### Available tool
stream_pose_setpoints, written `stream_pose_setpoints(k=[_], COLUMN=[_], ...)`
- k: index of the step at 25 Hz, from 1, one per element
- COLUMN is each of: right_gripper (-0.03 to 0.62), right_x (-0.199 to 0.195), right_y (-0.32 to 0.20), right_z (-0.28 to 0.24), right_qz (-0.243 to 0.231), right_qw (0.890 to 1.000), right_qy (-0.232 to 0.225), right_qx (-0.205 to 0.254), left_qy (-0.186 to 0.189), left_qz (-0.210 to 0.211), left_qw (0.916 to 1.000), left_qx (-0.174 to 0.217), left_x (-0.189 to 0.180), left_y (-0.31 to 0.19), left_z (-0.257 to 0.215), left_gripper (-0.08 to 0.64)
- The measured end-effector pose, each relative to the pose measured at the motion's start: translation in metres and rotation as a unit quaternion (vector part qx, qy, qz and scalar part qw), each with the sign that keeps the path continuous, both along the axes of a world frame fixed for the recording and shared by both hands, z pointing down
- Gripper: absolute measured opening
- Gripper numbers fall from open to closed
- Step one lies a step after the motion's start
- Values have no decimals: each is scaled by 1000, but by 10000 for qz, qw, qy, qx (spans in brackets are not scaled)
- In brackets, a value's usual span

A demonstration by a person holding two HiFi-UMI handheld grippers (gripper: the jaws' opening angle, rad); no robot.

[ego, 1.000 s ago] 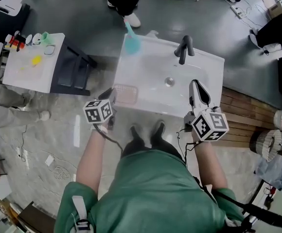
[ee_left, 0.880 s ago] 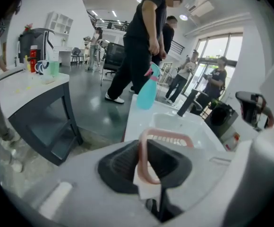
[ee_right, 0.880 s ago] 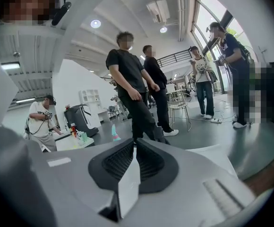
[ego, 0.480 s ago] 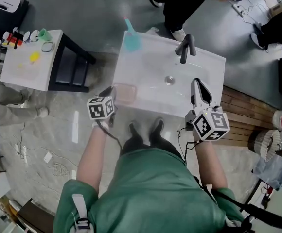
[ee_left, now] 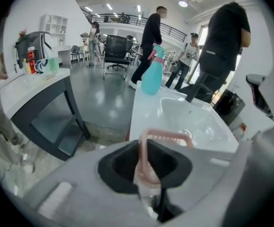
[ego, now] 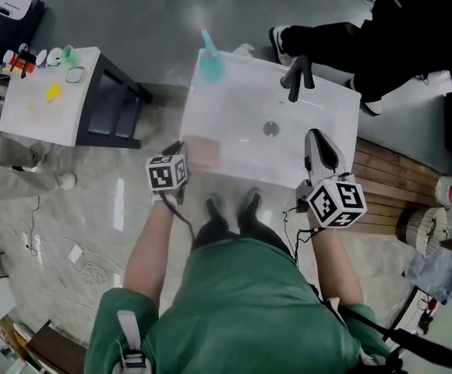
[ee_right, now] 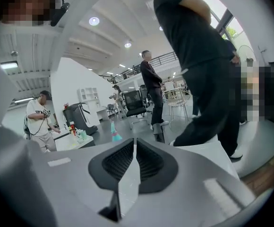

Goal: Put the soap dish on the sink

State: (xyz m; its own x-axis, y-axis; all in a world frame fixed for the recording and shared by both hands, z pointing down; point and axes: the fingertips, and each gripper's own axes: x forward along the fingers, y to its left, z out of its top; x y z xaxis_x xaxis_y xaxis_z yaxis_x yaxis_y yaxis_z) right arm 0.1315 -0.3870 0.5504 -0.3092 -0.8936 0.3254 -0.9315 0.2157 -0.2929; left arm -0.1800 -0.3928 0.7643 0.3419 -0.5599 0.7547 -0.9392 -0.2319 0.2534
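Note:
The pink soap dish [ego: 202, 150] lies over the front left corner of the white sink [ego: 241, 131]; whether it rests on the rim I cannot tell. My left gripper [ego: 179, 156] is shut on the dish's near edge. In the left gripper view the pink rim [ee_left: 167, 136] stands upright between the jaws of the left gripper [ee_left: 149, 167], with the sink [ee_left: 189, 119] just beyond. My right gripper [ego: 318, 140] hovers over the sink's front right edge, shut and empty. The right gripper view shows the right gripper [ee_right: 133, 148] with its jaws pressed together.
A black faucet [ego: 296, 76] stands at the sink's back and a teal spray bottle [ego: 210, 62] on its back left corner. A person in black [ego: 343, 41] stands right behind the sink. A white side table [ego: 47, 100] with small items is to the left.
My left gripper with the dish has shifted slightly right and forward along the sink's corner. The person behind the sink has walked to the right. My right gripper has stayed put.

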Motion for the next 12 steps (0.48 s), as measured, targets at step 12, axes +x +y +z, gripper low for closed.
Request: stream_pose_setpoints(k=[12], right_gripper=[18], right_x=[3], right_y=[14], right_z=[-1], right_qz=[54], right_qw=[10000], right_qy=[-26], right_qx=[-5], left_qy=[-381], left_qz=[67], left_qw=[9992], left_qx=[54], left_x=[0], left_y=[5], left_z=[3], left_gripper=[109])
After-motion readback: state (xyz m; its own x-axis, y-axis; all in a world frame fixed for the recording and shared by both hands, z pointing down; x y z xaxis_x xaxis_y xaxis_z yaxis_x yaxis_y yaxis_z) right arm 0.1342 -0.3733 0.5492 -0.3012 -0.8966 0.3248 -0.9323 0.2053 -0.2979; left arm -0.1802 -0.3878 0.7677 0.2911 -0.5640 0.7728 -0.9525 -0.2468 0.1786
